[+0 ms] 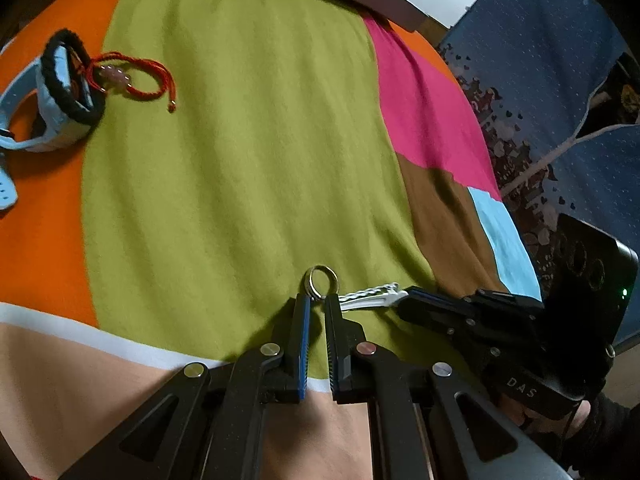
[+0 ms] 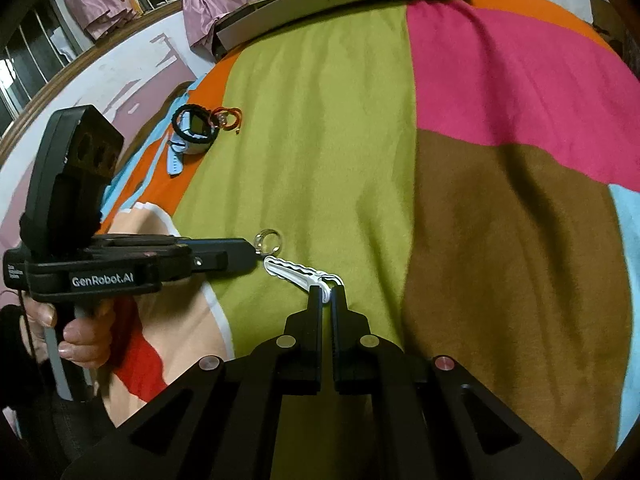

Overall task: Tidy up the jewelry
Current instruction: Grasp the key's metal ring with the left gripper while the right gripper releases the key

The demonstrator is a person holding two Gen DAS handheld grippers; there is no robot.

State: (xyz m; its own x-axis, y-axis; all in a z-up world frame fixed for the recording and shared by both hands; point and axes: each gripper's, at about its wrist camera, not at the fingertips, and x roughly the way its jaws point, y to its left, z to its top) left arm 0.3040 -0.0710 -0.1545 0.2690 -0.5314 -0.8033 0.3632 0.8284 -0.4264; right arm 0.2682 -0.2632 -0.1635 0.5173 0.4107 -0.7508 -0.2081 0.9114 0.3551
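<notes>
The left gripper (image 1: pixel 318 300) pinches a silver ring (image 1: pixel 320 282) upright between its fingers. Just beside the ring, the right gripper (image 2: pixel 327 294) clamps one end of a white hair clip (image 2: pixel 294 271), both on the green blanket (image 2: pixel 320 140).

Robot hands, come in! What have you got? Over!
Left gripper pinching silver ring. Right gripper shut on white hair clip. Watch and red bracelet piled far off. Nothing blocking.

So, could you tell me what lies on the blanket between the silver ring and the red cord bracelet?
Nothing: in the left wrist view only bare green blanket stretches from the silver ring to the red cord bracelet.
</notes>
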